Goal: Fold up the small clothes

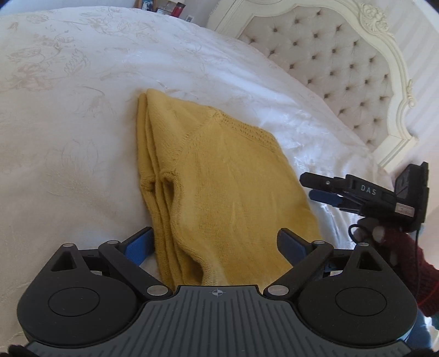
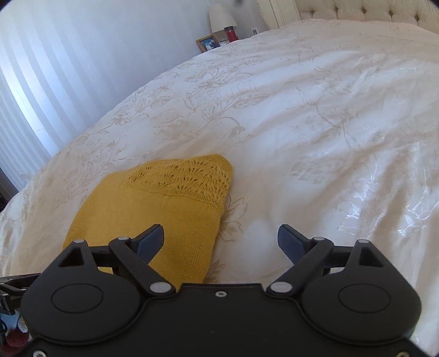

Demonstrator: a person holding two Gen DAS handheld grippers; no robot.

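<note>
Yellow knit top (image 1: 219, 186) folded on bedspread (image 1: 68, 137), both tongs (image 1: 219, 247) (image 2: 221, 243) spread, empty

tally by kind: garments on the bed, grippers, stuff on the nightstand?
Garments: 1, yellow knit sweater, folded on the bedspread.
Grippers: 2, left gripper and right gripper, both open.
Nightstand items: 3 clear, photo frame, red cup, lamp; the rest blurred.
Total: 6
</note>
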